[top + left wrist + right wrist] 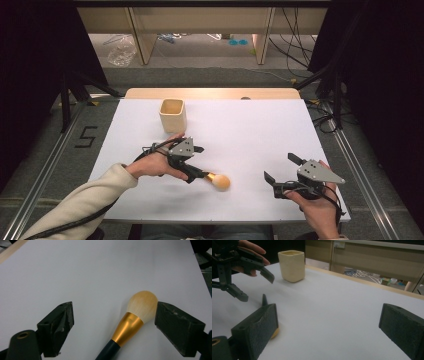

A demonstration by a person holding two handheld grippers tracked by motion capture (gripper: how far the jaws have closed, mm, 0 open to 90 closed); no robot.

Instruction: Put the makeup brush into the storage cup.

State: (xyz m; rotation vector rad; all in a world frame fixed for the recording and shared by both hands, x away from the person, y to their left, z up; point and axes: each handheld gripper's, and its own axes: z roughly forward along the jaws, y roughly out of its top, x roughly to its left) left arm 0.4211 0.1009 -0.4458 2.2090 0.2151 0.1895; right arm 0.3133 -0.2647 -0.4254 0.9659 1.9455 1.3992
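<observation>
- The makeup brush (216, 180) lies flat on the white desk (240, 130), in the near half, roughly midway between the person's two hands.
- Its pale, rounded bristle head (143, 305) points toward the right side of the desk in the high view; a gold collar (128, 328) joins the head to a dark handle (107, 351).
- The left tongs (202, 175) are down at the brush, with the handle and collar lying in the gap between the two black jaws.
- In the left gripper view the jaws stand wide apart. One jaw is well clear of the brush on its left; the other sits just beside the bristle head on its right, and I cannot tell whether it brushes the bristles. The brush is not clamped.
- The left hand (155, 164) holds its tool low over the desk, with a cream sleeve (85, 200) coming in from the bottom left corner.
- The right tongs (282, 170) rest near the right front part of the desk, well apart from the brush, jaws spread with nothing between them.
- The right hand (317, 210) holds that tool from the bottom edge of the high view.
- A cream cup (173, 115) with rounded corners stands upright toward the far left part of the desk, well behind the brush and apart from both tools.
- In the right gripper view the cup (292, 265) stands beyond the left tool, and a sliver of the bristle head (275, 333) peeks out from behind one jaw.
</observation>
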